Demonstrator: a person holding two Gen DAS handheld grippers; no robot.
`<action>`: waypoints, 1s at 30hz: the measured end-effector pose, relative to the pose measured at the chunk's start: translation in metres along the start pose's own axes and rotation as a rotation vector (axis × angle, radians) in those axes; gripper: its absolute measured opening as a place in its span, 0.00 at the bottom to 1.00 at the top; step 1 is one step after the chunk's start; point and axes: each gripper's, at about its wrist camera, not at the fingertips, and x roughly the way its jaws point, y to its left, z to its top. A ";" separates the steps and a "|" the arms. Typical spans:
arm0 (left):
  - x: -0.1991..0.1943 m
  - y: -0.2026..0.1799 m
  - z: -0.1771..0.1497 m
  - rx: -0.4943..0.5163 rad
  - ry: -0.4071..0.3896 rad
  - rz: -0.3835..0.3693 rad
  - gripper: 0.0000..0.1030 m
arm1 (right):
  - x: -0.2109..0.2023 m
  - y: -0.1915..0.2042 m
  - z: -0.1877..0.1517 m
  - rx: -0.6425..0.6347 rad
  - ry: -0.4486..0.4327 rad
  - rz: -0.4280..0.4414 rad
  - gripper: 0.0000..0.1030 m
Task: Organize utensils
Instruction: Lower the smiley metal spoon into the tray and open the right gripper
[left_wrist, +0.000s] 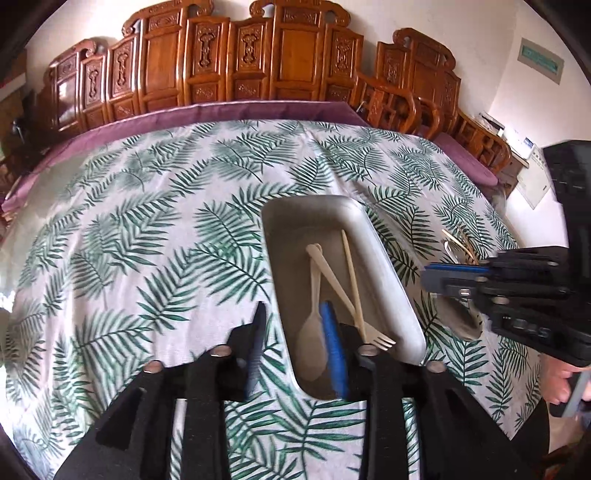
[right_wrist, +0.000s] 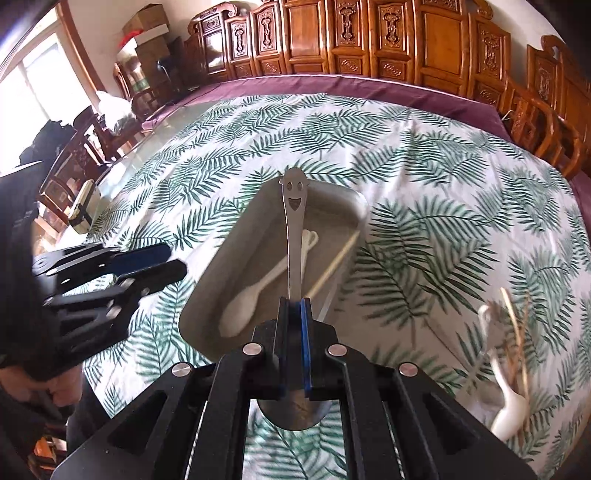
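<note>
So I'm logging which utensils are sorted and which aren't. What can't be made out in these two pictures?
- Loose utensils right of the metal tray, right wrist view: motion blur, so count and types are unclear.
- The same pile, left wrist view: largely hidden behind the right gripper.
- Metal spoon, right wrist view: the bowl is partly covered by the shut jaws.
- Tray's near end, left wrist view: hidden behind the left gripper.

Two wrist fisheyes angled steeply down, close over the table, sharing the metal tray (left_wrist: 384, 258) (right_wrist: 221, 291)

Black grippers (right_wrist: 294, 317), blue-padded fingers (left_wrist: 334, 347), silver screws
</note>
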 end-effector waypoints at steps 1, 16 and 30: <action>-0.003 0.002 0.000 0.002 -0.005 0.008 0.36 | 0.004 0.003 0.001 0.000 0.003 0.000 0.07; -0.046 0.042 0.004 -0.051 -0.092 0.097 0.61 | 0.053 0.024 0.011 -0.021 0.061 0.001 0.07; -0.070 0.048 0.001 -0.079 -0.124 0.114 0.61 | 0.036 0.027 0.011 -0.046 0.030 0.001 0.08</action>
